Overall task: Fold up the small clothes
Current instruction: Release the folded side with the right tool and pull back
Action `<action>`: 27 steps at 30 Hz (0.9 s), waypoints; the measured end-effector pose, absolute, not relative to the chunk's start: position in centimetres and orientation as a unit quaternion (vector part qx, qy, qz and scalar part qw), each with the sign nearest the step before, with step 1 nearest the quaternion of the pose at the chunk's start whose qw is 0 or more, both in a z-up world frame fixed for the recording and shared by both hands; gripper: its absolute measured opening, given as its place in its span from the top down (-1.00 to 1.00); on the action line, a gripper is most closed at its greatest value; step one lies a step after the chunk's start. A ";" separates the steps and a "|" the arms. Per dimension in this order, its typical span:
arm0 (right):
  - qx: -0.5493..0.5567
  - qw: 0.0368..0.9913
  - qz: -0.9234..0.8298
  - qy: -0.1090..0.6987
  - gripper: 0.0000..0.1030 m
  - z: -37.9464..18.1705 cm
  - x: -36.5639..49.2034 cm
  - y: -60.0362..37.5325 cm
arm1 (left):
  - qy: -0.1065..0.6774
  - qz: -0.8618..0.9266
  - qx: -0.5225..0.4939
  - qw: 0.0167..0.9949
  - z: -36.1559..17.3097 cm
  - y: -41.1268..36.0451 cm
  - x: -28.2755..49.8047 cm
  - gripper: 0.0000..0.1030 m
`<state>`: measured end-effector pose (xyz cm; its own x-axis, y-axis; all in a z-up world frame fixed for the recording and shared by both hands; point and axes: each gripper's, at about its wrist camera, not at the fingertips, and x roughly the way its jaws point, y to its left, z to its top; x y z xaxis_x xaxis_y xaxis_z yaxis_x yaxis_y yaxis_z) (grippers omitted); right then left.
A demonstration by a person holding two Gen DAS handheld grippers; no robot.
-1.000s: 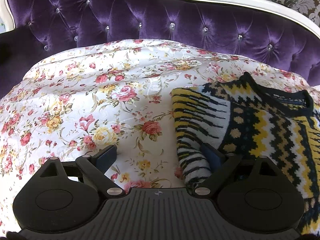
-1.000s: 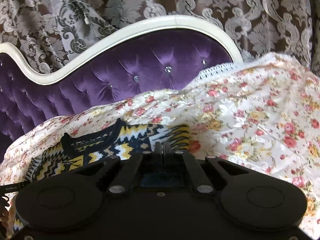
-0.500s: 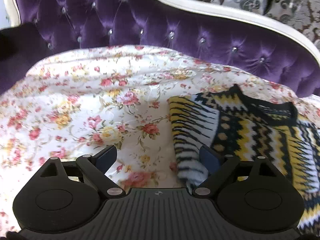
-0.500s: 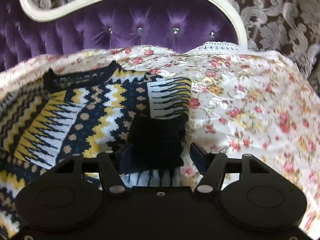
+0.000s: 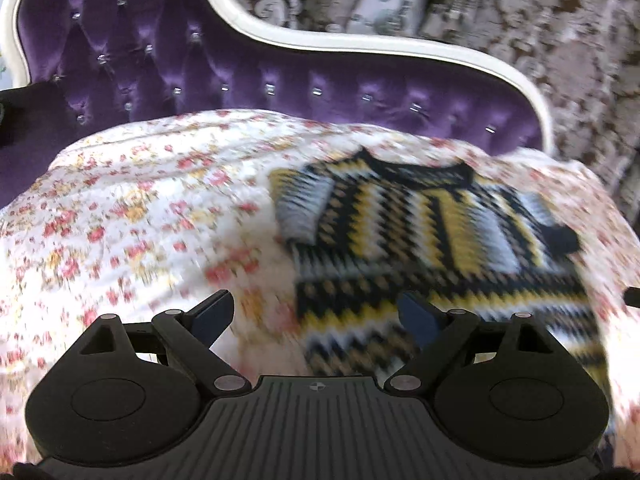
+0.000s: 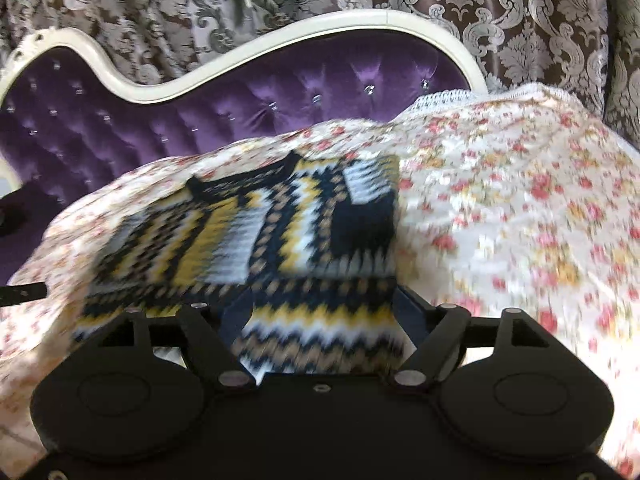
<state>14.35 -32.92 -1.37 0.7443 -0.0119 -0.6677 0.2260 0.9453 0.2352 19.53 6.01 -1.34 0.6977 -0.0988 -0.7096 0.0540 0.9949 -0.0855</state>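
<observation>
Sweater (image 5: 432, 248) lying flat on the floral bedspread (image 5: 132, 216) looks like soft, floppy knit, so I'd pinch it at the hem corners, and both the left gripper (image 5: 316, 316) and right gripper (image 6: 324, 312) are spread wide, holding nothing.

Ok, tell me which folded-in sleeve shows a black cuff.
The sleeve on the right gripper's side of the sweater: it ends in a black cuff. The other sleeve shows only pale stripes.

Bright daylight, motion blur, fisheye warp
</observation>
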 end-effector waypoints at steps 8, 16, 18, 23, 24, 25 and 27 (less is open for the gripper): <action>0.198 0.893 -0.047 0.403 -0.55 -3.2 7.3 -31.8 | 0.400 -0.083 -0.026 0.913 -2.2 4.1 12.3 -0.74; 0.256 0.855 -0.040 0.450 -0.56 -6.0 3.3 -30.9 | 0.416 -0.102 -0.014 0.904 -3.4 2.8 6.8 -0.74; 0.270 0.851 -0.039 0.448 -0.67 -6.0 2.9 -30.8 | 0.421 -0.104 -0.014 0.901 -3.8 2.6 5.9 -0.74; 0.274 0.841 -0.043 0.465 -0.70 -6.8 3.3 -30.2 | 0.430 -0.100 -0.019 0.897 -4.7 2.6 4.5 -0.74; 0.275 0.838 -0.040 0.470 -0.71 -7.0 3.4 -30.1 | 0.433 -0.098 -0.021 0.896 -4.8 2.7 4.3 -0.74; 0.274 0.835 -0.038 0.475 -0.71 -7.2 3.5 -29.9 | 0.435 -0.096 -0.022 0.895 -5.0 2.7 4.2 -0.74; 0.274 0.830 -0.031 0.484 -0.70 -7.7 3.8 -29.6 | 0.436 -0.096 -0.024 0.894 -5.1 2.8 3.9 -0.74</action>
